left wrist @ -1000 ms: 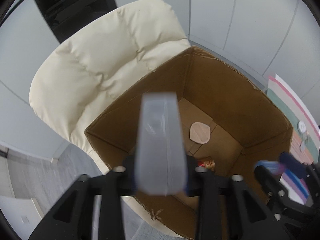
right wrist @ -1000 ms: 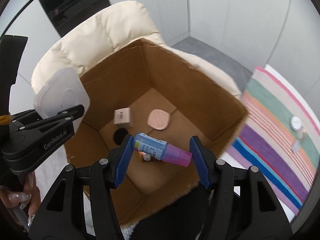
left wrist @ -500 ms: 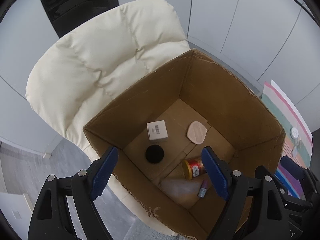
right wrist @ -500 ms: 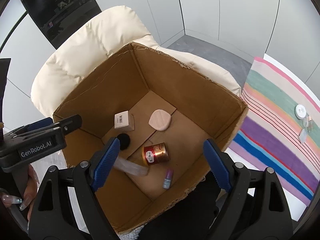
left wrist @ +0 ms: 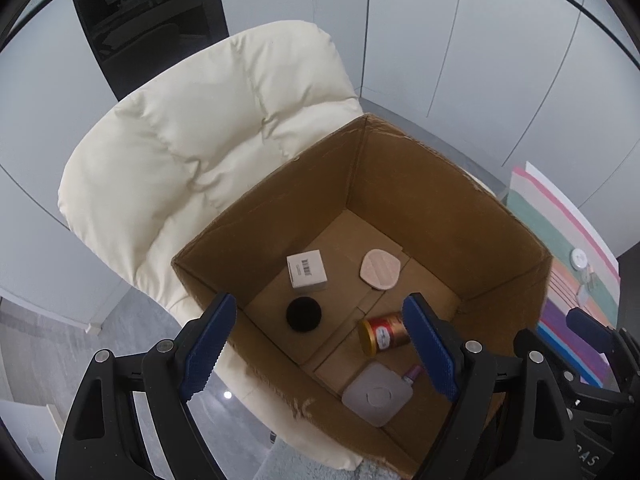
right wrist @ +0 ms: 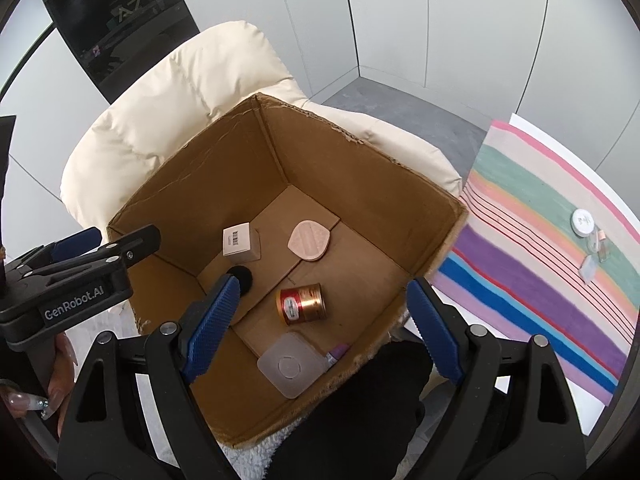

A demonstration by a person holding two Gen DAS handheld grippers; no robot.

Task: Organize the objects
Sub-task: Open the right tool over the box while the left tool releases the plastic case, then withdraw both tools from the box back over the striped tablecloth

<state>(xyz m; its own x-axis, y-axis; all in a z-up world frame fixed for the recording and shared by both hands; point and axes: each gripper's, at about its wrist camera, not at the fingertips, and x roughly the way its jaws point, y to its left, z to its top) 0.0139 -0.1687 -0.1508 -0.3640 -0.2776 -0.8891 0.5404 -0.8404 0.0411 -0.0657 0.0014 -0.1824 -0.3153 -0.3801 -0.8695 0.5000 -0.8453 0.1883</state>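
The frosted square lid (left wrist: 376, 399) lies flat on the floor of the cardboard box (left wrist: 424, 196), a small purple-capped tube (left wrist: 412, 375) touching its 2 o'clock edge and a red-and-gold can (left wrist: 385, 333) on its side just beyond at 12. Both sets of tongs, left (left wrist: 320, 352) and right (right wrist: 323, 330), have just sprung wide and hang empty above. The box sits on a cream chair (left wrist: 192, 136).

Bright, even daylight, soft faint shadows, sharp focus, strong fisheye bending, dark vignette at the corners
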